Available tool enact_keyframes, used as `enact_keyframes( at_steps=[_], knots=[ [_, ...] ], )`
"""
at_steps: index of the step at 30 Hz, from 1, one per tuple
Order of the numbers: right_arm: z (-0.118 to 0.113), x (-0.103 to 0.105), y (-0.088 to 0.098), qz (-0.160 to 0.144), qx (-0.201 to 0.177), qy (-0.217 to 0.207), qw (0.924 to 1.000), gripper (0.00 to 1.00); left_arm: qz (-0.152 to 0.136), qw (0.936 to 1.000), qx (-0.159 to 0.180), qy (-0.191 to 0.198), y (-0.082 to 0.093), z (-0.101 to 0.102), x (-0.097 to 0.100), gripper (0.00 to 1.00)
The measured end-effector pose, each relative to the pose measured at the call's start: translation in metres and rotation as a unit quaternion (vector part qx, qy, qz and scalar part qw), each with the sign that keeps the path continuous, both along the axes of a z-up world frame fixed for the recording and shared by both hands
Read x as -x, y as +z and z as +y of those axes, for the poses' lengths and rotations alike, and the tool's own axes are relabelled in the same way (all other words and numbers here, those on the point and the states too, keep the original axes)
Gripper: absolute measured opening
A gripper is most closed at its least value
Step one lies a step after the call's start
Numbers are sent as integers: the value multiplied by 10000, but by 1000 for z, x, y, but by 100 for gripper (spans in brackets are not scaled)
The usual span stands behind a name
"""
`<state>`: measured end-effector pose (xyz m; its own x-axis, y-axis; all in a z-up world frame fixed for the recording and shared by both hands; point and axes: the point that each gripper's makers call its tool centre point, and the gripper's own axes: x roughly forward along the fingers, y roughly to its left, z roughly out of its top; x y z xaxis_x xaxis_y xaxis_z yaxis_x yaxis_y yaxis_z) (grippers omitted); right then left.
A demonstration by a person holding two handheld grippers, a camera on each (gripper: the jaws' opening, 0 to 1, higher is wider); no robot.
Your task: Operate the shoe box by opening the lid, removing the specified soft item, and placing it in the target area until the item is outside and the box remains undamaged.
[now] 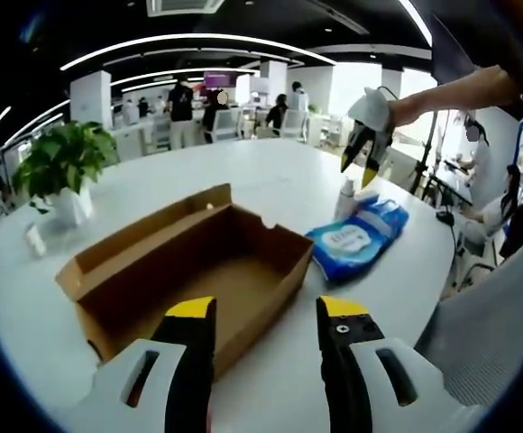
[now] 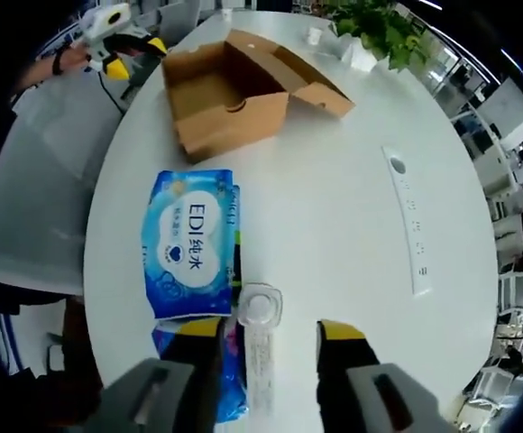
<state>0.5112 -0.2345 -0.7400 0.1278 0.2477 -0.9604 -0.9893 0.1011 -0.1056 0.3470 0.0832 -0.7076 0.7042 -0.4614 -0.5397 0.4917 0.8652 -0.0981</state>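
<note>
Left gripper view, left to right: potted plant [image 1: 60,167]; cardboard shoe box [image 1: 189,271], lid folded back, interior bare; left gripper [image 1: 266,311], jaws apart and holding nothing; blue wipes packet [image 1: 359,238], outside the box, lying on the white table [image 1: 243,176] just right of it; right gripper [image 1: 362,168], raised above the packet, jaws apart.

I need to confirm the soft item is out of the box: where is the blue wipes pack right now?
The blue wipes pack lies flat on the white table, outside the open shoe box, beside a clear bottle; in the left gripper view it lies right of the box.
</note>
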Motion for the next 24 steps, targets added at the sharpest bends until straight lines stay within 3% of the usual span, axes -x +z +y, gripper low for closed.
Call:
enact_keyframes(
  at_steps=[5, 8, 17, 24],
  knots=[
    [-2, -7, 13, -291, -218, -394, 9986, 38, -23, 9998, 184, 111, 2, 4, -4, 45],
    [0, 1, 19, -295, -358, -468, 9978, 38, 32, 9993, 346, 97, 2, 0, -3, 46],
    [-4, 15, 24, -388, -573, -719, 9950, 38, 58, 9993, 360, -78, 0, -10, 0, 46],
    [0, 26, 34, -426, -1019, -1239, 9861, 39, 47, 9992, 359, -194, 1, -15, 2, 46]
  ],
)
